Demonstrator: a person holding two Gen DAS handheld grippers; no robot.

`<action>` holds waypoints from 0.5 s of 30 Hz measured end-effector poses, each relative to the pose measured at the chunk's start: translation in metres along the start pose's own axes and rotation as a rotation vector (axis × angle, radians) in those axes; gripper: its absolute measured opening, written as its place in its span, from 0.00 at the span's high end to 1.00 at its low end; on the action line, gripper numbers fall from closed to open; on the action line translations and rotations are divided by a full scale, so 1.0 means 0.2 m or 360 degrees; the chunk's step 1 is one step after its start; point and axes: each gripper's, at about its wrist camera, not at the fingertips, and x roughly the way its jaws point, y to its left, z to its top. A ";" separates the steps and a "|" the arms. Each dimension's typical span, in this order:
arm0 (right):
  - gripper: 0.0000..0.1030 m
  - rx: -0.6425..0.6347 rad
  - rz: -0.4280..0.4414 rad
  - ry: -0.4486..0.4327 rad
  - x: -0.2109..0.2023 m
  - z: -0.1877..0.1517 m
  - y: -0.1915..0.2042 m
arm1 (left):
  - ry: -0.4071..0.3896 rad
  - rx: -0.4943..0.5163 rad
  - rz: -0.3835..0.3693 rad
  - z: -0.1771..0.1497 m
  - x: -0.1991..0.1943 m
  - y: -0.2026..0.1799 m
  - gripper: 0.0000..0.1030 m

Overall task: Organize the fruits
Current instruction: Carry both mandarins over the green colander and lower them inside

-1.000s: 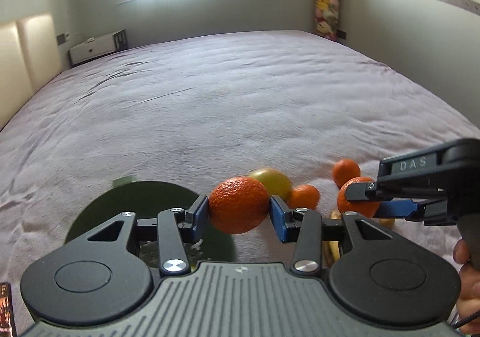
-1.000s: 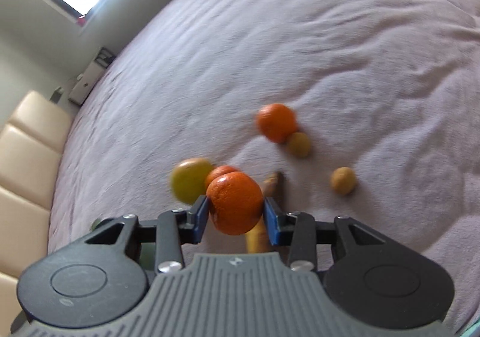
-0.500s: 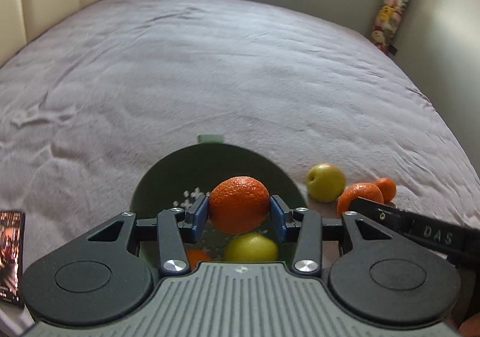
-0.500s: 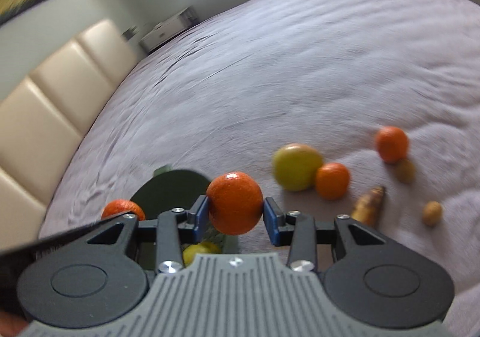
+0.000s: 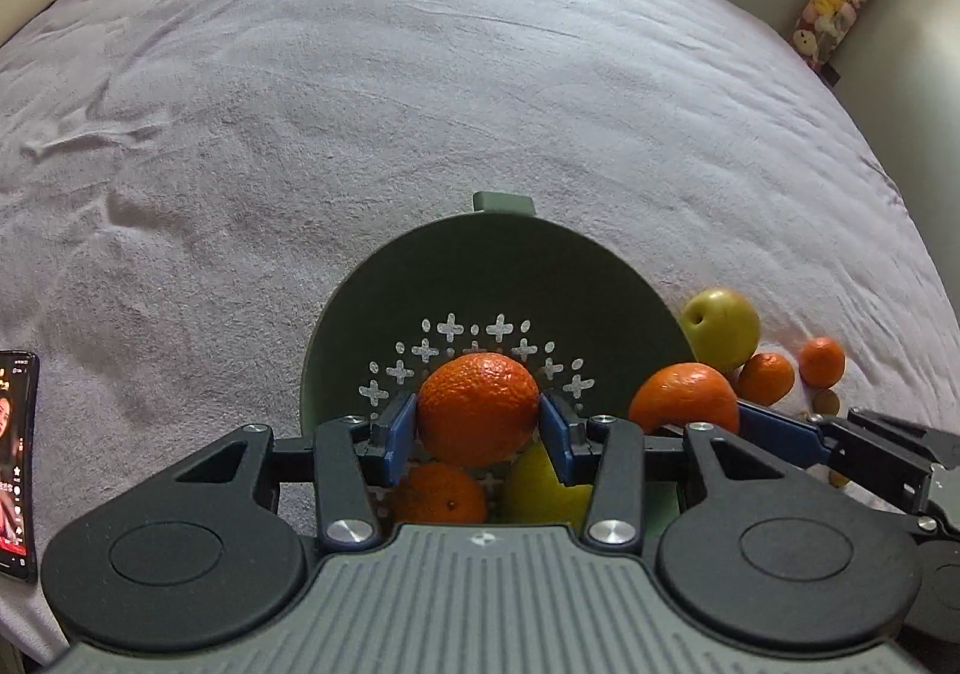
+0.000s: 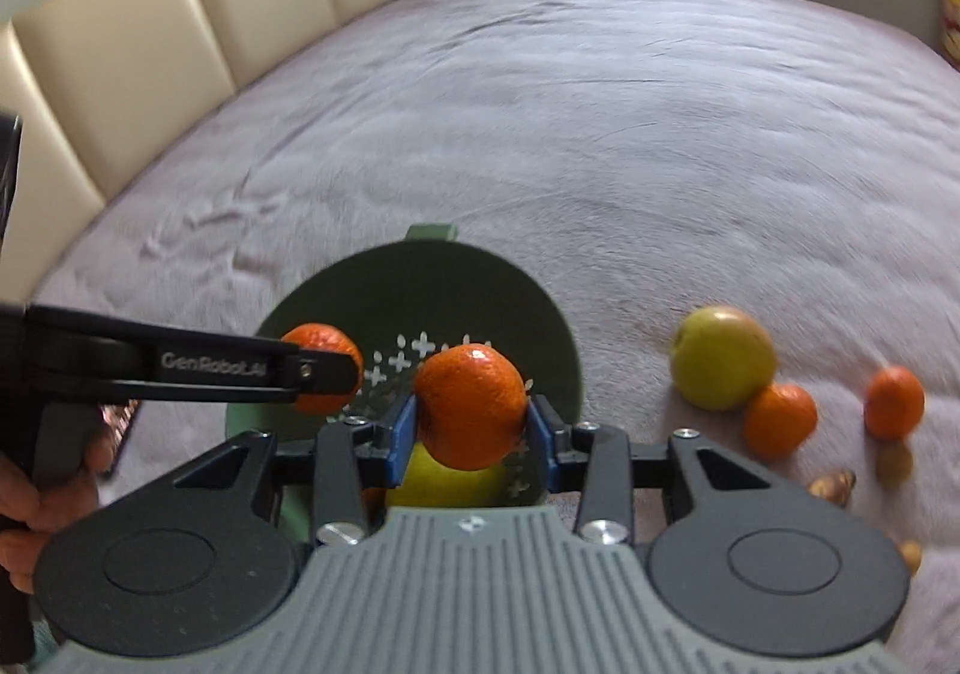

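Both grippers clamped on an orange each: left gripper (image 5: pixel 478 428) with its orange (image 5: pixel 478 409) directly over the green bowl (image 5: pixel 420 278), right gripper (image 6: pixel 471 430) with its orange (image 6: pixel 471 405) over the bowl's near right rim. Straight down for both; left probably nearer the middle.

The left black two-finger claw (image 5: pixel 478 428) pinches a round orange between its blue pads (image 5: pixel 398 433). Just beside it, the right black claw (image 6: pixel 471 428) likewise clamps another, its pads (image 6: pixel 402 430) pressed against the peel.
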 end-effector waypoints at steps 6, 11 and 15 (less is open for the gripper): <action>0.64 -0.0112 -0.0014 0.0106 0.13 0.03 0.01 | 0.0042 0.0026 0.0066 0.00 0.06 0.02 0.52; 0.65 -0.0160 -0.0020 0.0144 0.21 0.05 0.01 | 0.0061 0.0039 0.0086 0.01 0.11 0.02 0.52; 0.65 -0.0208 -0.0023 0.0169 0.25 0.08 0.01 | 0.0065 0.0030 0.0092 0.02 0.13 0.03 0.52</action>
